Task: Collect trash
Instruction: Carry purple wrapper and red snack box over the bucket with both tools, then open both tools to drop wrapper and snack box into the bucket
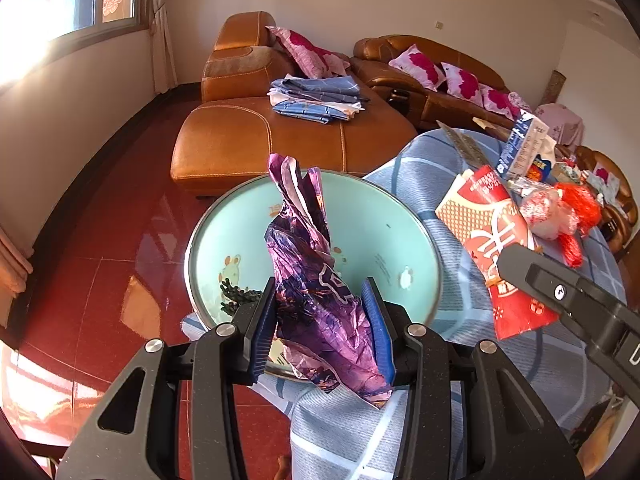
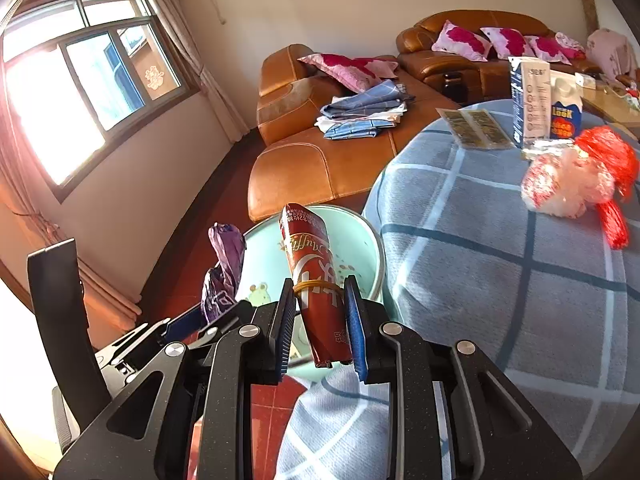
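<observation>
The purple wrapper (image 1: pixel 320 292) is pinched between the pads of the left gripper (image 1: pixel 322 320), its long axis running up and away from the fingers, so the crumpled top stands over the pale green basin (image 1: pixel 224 232). The red packet (image 2: pixel 316 292), bound with a rubber band, is clamped the same way in the right gripper (image 2: pixel 320 316), pointing forward and up over the same basin (image 2: pixel 360 236). Both jaws are pressed in on their loads, not spread.

The basin (seemingly the bin for this job) sits lower than the table and just beside its edge, straight ahead of and below both grippers. The left gripper appears the nearer, with the wrapper hanging well inside the rim; the red packet seems to reach over the near rim only. Judging by this, letting go should drop each piece in, though the red packet may need to go a little further forward first.

Further out on the checked tablecloth (image 2: pixel 500 260) more rubbish waits: a red and white plastic bag (image 2: pixel 576 184), a milk carton (image 2: pixel 530 100) and a flat gold packet (image 2: pixel 476 128), all well apart from the basin and on the right gripper's side.
</observation>
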Demonstrator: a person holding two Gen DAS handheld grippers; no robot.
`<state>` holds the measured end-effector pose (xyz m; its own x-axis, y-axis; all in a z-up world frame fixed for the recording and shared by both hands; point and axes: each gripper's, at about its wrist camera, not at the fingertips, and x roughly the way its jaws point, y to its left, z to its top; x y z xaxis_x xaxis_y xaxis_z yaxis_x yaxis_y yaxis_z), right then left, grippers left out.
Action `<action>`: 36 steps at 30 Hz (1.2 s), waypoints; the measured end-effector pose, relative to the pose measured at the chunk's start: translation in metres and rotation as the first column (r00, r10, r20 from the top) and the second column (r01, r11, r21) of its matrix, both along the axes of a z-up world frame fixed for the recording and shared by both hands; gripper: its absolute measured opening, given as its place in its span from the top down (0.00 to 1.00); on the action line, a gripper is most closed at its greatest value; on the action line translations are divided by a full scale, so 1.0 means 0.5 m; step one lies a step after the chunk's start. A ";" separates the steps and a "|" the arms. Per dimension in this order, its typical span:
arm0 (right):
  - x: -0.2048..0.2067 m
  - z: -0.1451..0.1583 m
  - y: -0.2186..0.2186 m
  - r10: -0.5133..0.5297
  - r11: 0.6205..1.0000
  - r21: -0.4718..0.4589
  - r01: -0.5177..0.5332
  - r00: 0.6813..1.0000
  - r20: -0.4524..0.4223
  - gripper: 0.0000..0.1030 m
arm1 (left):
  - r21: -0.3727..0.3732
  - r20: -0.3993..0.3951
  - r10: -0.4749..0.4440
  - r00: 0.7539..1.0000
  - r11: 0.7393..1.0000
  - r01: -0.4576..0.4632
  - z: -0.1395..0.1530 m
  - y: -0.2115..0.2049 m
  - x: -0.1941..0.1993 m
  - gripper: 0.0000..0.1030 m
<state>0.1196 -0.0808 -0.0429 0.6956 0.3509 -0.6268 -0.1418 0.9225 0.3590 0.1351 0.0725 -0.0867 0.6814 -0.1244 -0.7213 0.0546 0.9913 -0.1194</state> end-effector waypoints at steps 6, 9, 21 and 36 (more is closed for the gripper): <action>0.033 -0.014 0.013 -0.007 1.000 -0.001 0.007 1.000 -0.019 0.75 | 0.004 -0.013 0.011 1.000 1.000 -0.010 -0.012 0.003 0.027 0.60; 0.052 -0.024 0.018 -0.006 1.000 0.000 0.006 0.999 -0.035 0.75 | 0.005 -0.025 0.012 1.000 1.000 -0.012 -0.021 0.007 0.042 0.60; 0.119 -0.071 0.031 -0.001 1.000 0.027 0.004 0.994 -0.106 0.75 | 0.020 -0.077 0.011 0.997 1.000 -0.010 -0.060 0.009 0.097 0.59; 0.111 -0.058 -0.003 -0.049 0.997 0.061 0.054 0.996 -0.075 0.59 | 0.057 -0.098 0.057 0.994 0.997 -0.052 -0.072 0.010 0.112 0.35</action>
<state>0.1753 -0.0825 -0.0717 0.6670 0.3564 -0.6543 -0.0660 0.9030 0.4245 0.1912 0.0776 -0.1227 0.6104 -0.0479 -0.7906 -0.0092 0.9977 -0.0676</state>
